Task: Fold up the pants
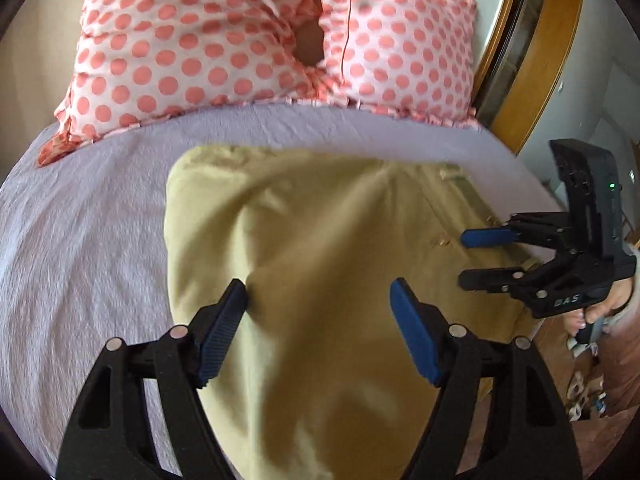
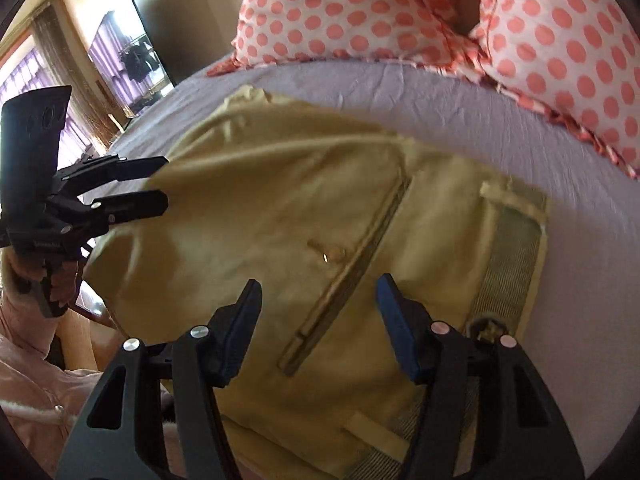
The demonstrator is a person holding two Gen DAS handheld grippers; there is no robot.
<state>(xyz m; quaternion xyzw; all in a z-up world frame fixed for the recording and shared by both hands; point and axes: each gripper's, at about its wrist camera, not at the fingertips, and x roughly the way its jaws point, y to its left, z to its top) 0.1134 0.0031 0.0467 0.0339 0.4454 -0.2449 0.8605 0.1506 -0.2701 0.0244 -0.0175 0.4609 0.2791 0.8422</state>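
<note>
Left claw [image 1: 320, 296] and right claw [image 2: 318, 292] both hang spread wide, gripping nothing, over 1 pair of yellow pants [image 1: 320, 240] lying frame-center on the bed [image 1: 80, 240]; 2 polka-dot pillows [image 1: 180, 40] sit along the top.

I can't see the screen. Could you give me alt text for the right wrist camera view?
An open two-finger right gripper hovers over yellow pants lying on a lavender bed sheet, waistband nearest. The left gripper, also open, reaches in from the left edge. Pink polka-dot pillows sit behind.
</note>
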